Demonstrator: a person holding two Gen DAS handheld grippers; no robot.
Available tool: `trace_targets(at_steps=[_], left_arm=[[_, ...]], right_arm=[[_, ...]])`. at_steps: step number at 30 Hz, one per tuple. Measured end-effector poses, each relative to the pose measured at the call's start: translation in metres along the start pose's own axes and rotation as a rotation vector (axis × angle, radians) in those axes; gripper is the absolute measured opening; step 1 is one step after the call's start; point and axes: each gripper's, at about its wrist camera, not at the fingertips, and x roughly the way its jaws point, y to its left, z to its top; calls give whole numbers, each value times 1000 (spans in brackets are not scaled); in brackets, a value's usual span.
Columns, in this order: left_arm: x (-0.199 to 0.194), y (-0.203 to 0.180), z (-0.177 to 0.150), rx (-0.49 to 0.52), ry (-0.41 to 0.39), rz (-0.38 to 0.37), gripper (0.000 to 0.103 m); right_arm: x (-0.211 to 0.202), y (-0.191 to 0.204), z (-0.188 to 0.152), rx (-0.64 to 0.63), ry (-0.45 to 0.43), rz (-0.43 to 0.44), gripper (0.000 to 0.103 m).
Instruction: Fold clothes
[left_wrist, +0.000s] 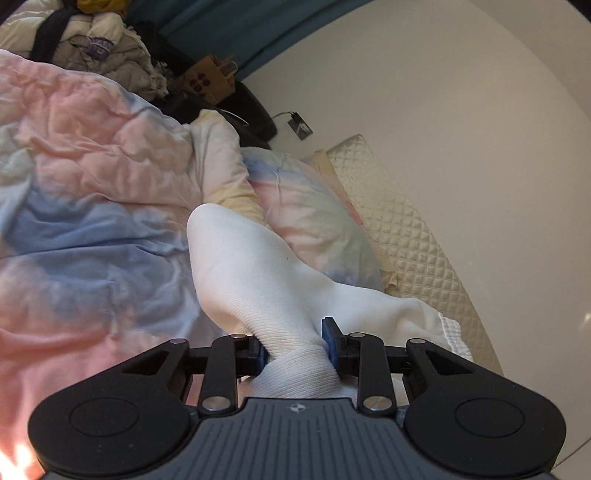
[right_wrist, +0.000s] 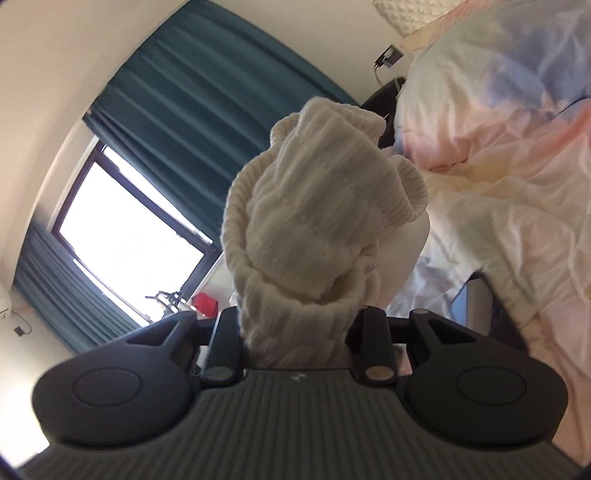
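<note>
Gripping: left gripper (left_wrist: 295, 345) pinches the ribbed part of a white sock (left_wrist: 243, 266) between its blue pads (left_wrist: 330, 341), the knit bunched tight at the jaws.
Sock in the left wrist view: the smooth foot part stretches away from the fingers over the duvet (left_wrist: 92, 192), its rounded end near the pillow (left_wrist: 314, 214); a ribbed cuff edge shows just right of the jaws.
Right gripper (right_wrist: 295, 325): closed on a bundle of ribbed cream-white sock (right_wrist: 317, 221), which fills the gap between the fingers and hides the pads.
Bundle: cuff turned over in thick folds, rising straight out from the jaws, held in the air off the bed.
Bed: pastel pink, blue and yellow duvet, rumpled; the pillow in matching colours lies at the head edge, touching a quilted cream headboard pad (left_wrist: 406, 229).
Far corner of the bed: a heap of clothes (left_wrist: 99, 48) and a brown paper bag (left_wrist: 212, 75) beside it.
Room: teal curtain (right_wrist: 207, 88) beside a bright window (right_wrist: 125, 236); wall socket (left_wrist: 300, 125) above the headboard pad.
Red item (right_wrist: 204, 305): small, low by the window, too small to tell what it is.
</note>
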Motion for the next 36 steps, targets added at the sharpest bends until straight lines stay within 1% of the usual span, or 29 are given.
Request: trace_targets(at_steps=[4, 6, 11, 14, 17, 20, 23, 28, 30, 31, 32, 33, 34, 35, 36], left_arm=[[76, -17, -19, 11, 69, -47, 30], [110, -20, -31, 7, 103, -60, 30], [187, -14, -59, -22, 209, -88, 30], [211, -13, -68, -16, 251, -81, 30], [225, -12, -68, 55, 295, -72, 30], [230, -12, -70, 138, 312, -76, 30], [233, -5, -76, 115, 340, -82, 31], [234, 8, -77, 73, 398, -7, 32], [231, 11, -76, 63, 409, 9, 35], [226, 8, -76, 84, 394, 19, 36], [222, 5, -76, 108, 380, 29, 40], [218, 0, -76, 137, 368, 36, 47], [212, -5, -77, 164, 358, 40, 50], [207, -10, -77, 189, 349, 42, 54], [200, -15, -79, 211, 343, 41, 59]], right_arm=[[-43, -46, 25, 47, -89, -57, 31], [-58, -67, 30, 67, -125, -86, 31], [-92, -120, 31, 117, -214, -164, 31], [-102, -146, 22, 145, -245, -200, 31], [-102, -170, 9, 195, -264, -218, 31], [-99, -192, -8, 236, -289, -221, 31], [-100, -209, -18, 270, -304, -235, 31], [-106, -228, -33, 297, -279, -283, 32], [-107, -232, -34, 310, -274, -286, 34], [-107, -234, -34, 317, -271, -287, 35], [-108, -236, -34, 324, -269, -287, 37], [-109, -238, -34, 331, -266, -288, 38], [-109, -236, -34, 335, -263, -294, 39], [-110, -233, -33, 337, -259, -301, 41], [-111, -229, -32, 333, -257, -319, 46]])
